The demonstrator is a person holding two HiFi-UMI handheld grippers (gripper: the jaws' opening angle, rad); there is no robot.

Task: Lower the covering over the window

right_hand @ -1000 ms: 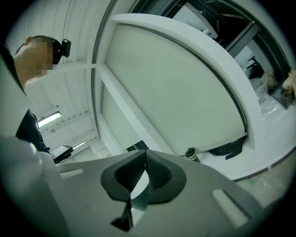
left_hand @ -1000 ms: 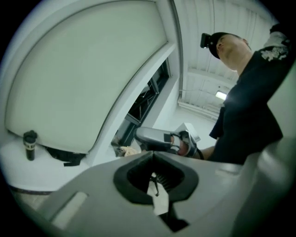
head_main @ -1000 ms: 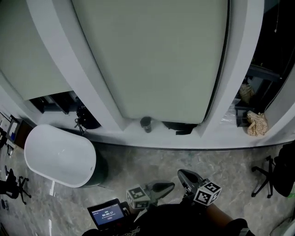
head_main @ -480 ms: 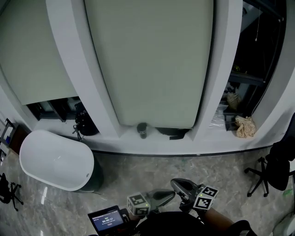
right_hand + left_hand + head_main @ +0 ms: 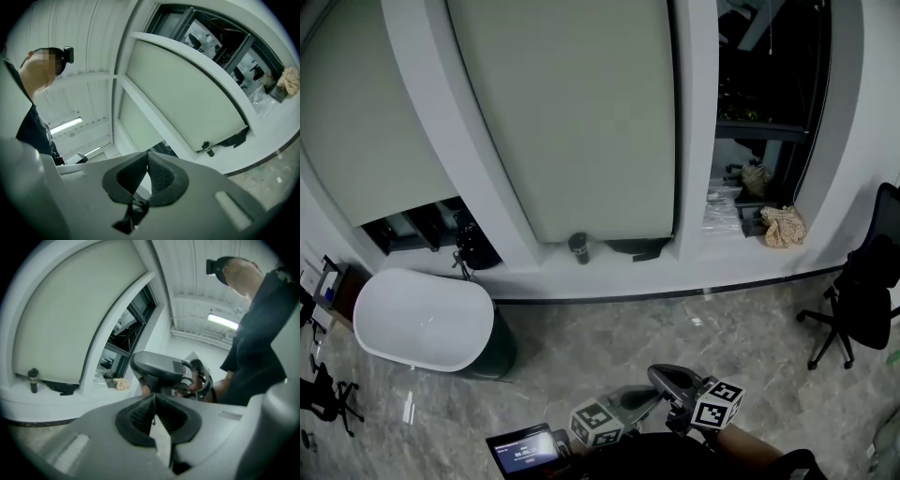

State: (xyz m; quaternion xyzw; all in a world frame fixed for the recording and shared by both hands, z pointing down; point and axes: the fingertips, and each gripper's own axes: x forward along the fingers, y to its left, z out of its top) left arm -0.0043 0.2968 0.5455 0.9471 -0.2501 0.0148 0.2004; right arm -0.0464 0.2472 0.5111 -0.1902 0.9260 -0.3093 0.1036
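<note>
**Centre blind down, right-hand window uncovered**

Head view: the pale grey-green roller blind [image 5: 572, 112] at upper centre hangs almost to the white sill [image 5: 619, 274]. The dark window [image 5: 769, 75] at upper right is bare, likely the work left. A white oval bathtub [image 5: 422, 319] stands lower left on the grey marble floor [image 5: 628, 337]. Left gripper view: the left tongs [image 5: 153, 411] are closed and empty. Right gripper view: the right tongs [image 5: 146, 165] are closed and empty.

shade [image 5: 572, 112]: down almost to sill [image 5: 619, 277] | right window [image 5: 769, 84]: uncovered | left gripper [image 5: 639, 397], right gripper [image 5: 664, 377]: low in frame
</note>
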